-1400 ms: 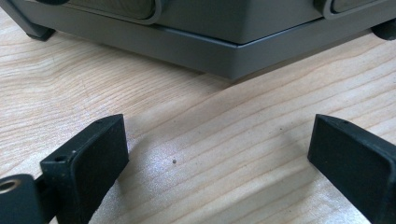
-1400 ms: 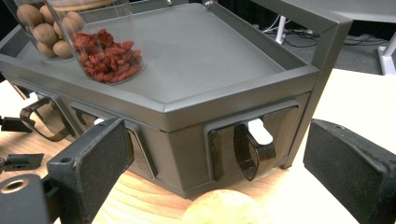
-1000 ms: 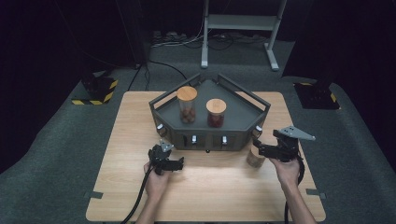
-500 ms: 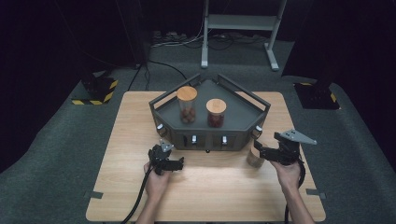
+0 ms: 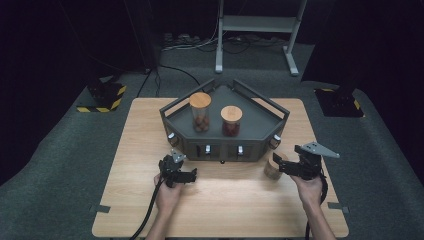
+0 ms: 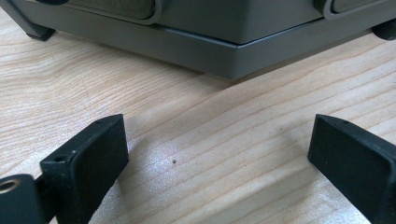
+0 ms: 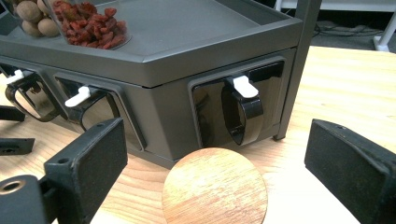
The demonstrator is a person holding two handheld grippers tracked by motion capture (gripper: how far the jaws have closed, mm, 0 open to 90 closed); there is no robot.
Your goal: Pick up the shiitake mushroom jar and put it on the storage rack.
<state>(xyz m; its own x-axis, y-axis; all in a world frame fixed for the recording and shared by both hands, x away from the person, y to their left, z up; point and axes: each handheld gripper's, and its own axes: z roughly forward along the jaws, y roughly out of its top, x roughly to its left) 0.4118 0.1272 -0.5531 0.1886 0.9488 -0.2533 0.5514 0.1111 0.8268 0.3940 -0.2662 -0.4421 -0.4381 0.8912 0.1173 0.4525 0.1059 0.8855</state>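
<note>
the wooden-lidded jar (image 5: 272, 167) stands upright on the worktop (image 5: 135, 135), just in front of the right front corner of the dark grey tray rack (image 5: 260, 122). in my right gripper view its round lid (image 7: 215, 186) sits low between my two jaws, closer to the left one, and neither pad touches it. my right gripper (image 5: 281, 165) lies level just beside the jar, pointing at it, its jaws spread wide with the jar not pinched. right behind the lid is the rack's angled face with a black scoop (image 7: 243, 109) hanging under a white tab.

up on the rack stand two more jars with wooden lids, one of brown nuts (image 5: 200, 112) and one of red dried fruit (image 5: 231, 121).

my left gripper (image 5: 187, 176) rests near the rack's front left, well apart from the jar, jaws spread over bare wood with nothing between them.
</note>
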